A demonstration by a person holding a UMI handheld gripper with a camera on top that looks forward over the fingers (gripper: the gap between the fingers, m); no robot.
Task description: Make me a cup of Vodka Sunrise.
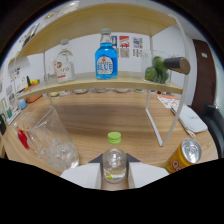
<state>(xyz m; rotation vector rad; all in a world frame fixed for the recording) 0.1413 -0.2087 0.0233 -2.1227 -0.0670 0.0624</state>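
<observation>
Fingers (114, 172) closed against both sides of a clear bottle with a green cap (114, 159), held upright above the wooden counter (115, 115). Beside that bottle: clear cut-glass tumbler (50, 140) one side, orange can (184, 156) the other. Beyond it, blue bottle (106, 61) on the shelf (100, 82).

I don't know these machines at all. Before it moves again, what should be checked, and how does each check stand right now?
1. Small clear bottle with green cap sits between the claw fingers: ok.
2. Firm squeeze on it: cannot tell.
3. Green cap on: ok.
4. Clear glass upright on the table beside the fingers: ok.
5. Orange can close on the other side, could be bumped: not ok.
6. Blue bottle and clear bottle upright on the shelf: ok.
</observation>
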